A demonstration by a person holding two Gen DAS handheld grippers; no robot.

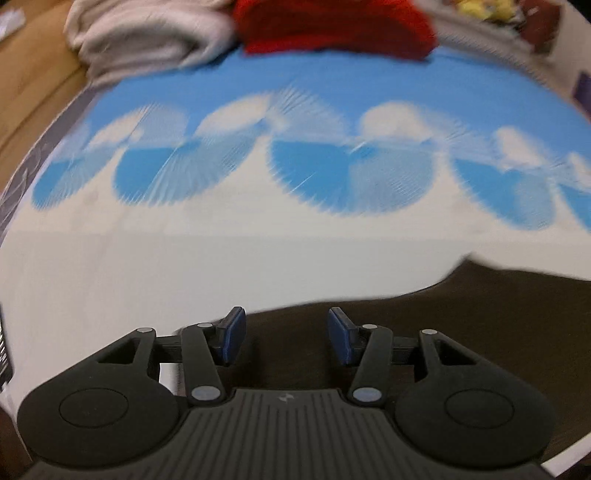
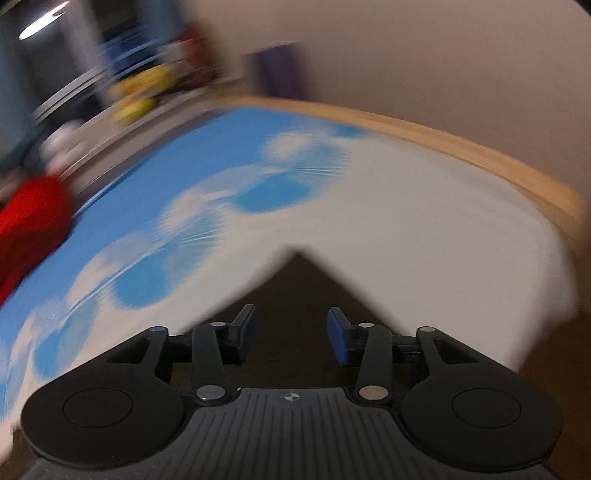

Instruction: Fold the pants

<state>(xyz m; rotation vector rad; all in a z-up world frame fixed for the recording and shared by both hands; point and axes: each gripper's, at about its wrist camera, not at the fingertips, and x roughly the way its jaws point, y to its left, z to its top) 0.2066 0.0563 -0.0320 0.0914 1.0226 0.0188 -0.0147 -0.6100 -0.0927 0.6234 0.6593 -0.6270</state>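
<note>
A dark brown patch point(image 1: 480, 302) lies under my left gripper point(image 1: 286, 332), over the white part of a blue-and-white cloud-print sheet point(image 1: 295, 85). Blur hides whether it is cloth. The left gripper is open, nothing between its blue pads. In the right wrist view a pointed dark brown wedge point(image 2: 291, 288) reaches up into the white sheet point(image 2: 406, 221). My right gripper point(image 2: 291, 332) hovers over it, open and empty. A red garment point(image 1: 332, 26) and a beige one point(image 1: 147, 37) are piled at the sheet's far edge. The red one point(image 2: 29, 221) shows at the left in the right wrist view.
A light wooden rim point(image 2: 480, 147) borders the sheet's far side, with a plain wall behind it. Yellow objects point(image 2: 140, 96) and other blurred clutter sit beyond the sheet. A tan surface point(image 1: 29, 85) lies off the sheet's left edge.
</note>
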